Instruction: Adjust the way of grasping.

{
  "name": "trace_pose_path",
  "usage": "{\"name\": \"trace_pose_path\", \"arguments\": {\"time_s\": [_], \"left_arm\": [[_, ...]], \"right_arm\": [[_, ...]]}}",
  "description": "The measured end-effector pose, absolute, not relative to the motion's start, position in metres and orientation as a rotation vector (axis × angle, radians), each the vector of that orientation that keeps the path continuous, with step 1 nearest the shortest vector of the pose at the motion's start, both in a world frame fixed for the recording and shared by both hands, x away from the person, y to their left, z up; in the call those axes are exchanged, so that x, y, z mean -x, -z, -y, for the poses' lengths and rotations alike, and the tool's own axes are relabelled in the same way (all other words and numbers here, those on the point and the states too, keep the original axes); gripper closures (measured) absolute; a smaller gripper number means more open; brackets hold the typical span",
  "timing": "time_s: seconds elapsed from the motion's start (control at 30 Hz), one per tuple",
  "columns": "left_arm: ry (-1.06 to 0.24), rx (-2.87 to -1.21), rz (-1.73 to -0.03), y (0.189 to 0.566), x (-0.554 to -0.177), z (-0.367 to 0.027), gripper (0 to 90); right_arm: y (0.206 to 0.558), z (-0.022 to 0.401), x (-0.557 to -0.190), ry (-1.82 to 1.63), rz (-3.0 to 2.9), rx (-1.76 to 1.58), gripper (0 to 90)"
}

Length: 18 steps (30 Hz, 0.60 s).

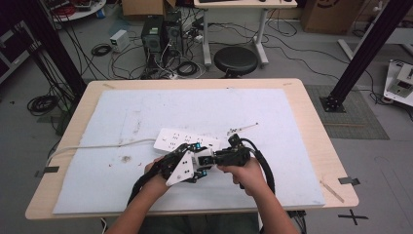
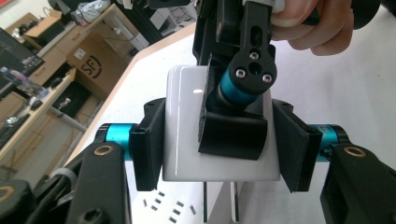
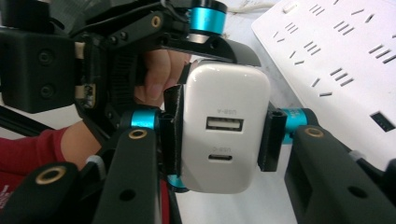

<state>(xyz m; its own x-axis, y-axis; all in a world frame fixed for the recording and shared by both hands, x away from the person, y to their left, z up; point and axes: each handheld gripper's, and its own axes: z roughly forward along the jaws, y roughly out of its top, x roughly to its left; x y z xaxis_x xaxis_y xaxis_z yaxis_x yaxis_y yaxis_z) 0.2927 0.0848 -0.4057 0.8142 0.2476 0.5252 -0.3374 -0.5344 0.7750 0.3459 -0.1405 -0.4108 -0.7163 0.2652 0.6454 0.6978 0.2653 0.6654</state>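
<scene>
both grippers meet at the near middle of the table [image 1: 311, 146], just in front of the person. left gripper [image 2: 219, 147] is clamped on the white usb charger [image 2: 187, 121], pads pressing two opposite sides, plug prongs poking down toward the power strip [image 2: 163, 207] below. right gripper [image 3: 219, 130] pinches the same charger across its other pair of sides; in its own view the end face with the two usb ports faces the camera, a pad tight against each flank. so the charger hangs off the mat, held by both tools at once, just above the near edge of the strip. the white power strip lies flat on the pale mat [image 1: 122, 112] just behind the grippers, its cable [image 1: 97, 145] running off left over the table edge. farther back, a small twig-like scrap [image 1: 241, 128] sits on the mat to the right.
</scene>
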Motion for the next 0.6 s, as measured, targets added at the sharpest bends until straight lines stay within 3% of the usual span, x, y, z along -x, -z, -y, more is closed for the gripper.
{"name": "trace_pose_path", "arguments": {"time_s": [0.27,0.6], "left_arm": [[-0.689,-2.026,-0.061,0.4,-0.297,-0.095,21.6],[-0.623,-2.05,-0.24,0.368,-0.307,-0.134,20.4]], "right_arm": [[0.401,0.156,-0.344,1.486,2.186,0.917,63.2],[0.375,0.192,-0.337,1.636,2.343,0.962,63.2]]}}
